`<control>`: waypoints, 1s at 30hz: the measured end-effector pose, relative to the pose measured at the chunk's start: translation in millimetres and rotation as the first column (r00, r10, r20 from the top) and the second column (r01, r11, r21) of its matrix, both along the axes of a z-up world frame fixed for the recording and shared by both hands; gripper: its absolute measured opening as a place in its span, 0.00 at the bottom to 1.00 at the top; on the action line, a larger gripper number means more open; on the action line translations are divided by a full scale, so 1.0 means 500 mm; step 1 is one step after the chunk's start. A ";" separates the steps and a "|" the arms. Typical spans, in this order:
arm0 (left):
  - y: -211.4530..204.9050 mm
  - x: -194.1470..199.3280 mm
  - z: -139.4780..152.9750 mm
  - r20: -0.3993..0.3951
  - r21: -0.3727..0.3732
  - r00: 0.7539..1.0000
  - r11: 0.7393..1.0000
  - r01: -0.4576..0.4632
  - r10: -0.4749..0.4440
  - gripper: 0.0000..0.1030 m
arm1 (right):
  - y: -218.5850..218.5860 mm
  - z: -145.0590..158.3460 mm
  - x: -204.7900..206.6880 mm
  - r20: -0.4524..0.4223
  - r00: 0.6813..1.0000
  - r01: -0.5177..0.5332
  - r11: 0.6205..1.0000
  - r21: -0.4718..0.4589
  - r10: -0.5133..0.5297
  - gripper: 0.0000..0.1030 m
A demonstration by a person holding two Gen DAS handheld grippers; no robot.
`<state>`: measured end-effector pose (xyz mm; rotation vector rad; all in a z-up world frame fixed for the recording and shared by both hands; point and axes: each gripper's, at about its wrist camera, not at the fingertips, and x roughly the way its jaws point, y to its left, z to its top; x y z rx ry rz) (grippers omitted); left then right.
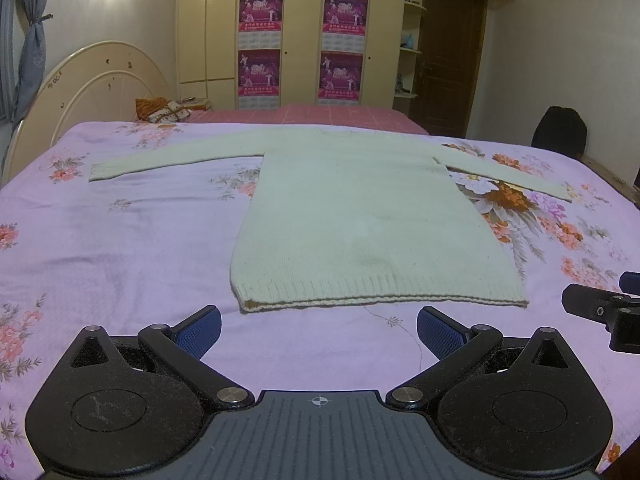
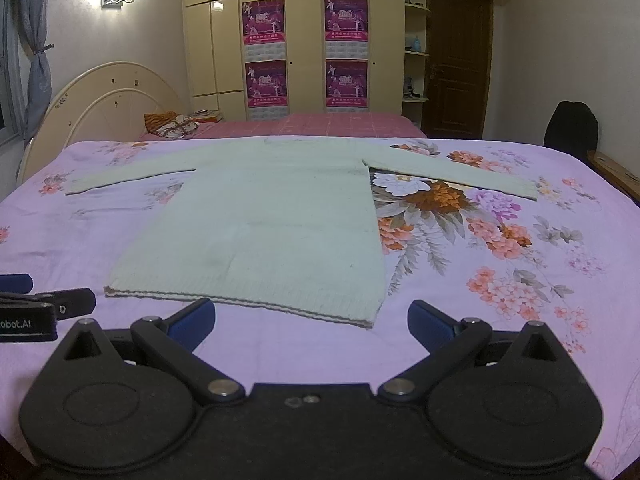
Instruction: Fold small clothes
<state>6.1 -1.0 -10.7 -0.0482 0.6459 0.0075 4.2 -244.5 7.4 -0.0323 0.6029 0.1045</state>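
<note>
A pale green knit sweater (image 1: 360,220) lies flat on the floral lilac bedsheet (image 1: 120,248), hem toward me, both sleeves spread out sideways. It also shows in the right wrist view (image 2: 272,232). My left gripper (image 1: 319,330) is open and empty, just short of the hem. My right gripper (image 2: 311,322) is open and empty, close to the hem's right corner. The right gripper also shows at the right edge of the left wrist view (image 1: 600,312), and the left gripper at the left edge of the right wrist view (image 2: 40,304).
A cream headboard (image 1: 92,92) stands at the back left with a patterned pillow (image 1: 164,110) beside it. A pink sheet (image 1: 312,114) covers the bed beyond. Wardrobes with posters (image 1: 304,44) and a brown door (image 1: 448,52) line the far wall. A dark chair (image 1: 560,130) stands at right.
</note>
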 end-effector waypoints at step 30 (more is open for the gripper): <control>-0.002 0.004 -0.004 -0.008 0.005 1.000 1.000 0.002 -0.002 1.00 | 0.001 -0.001 0.003 -0.007 1.000 -0.004 1.000 -0.003 0.004 0.99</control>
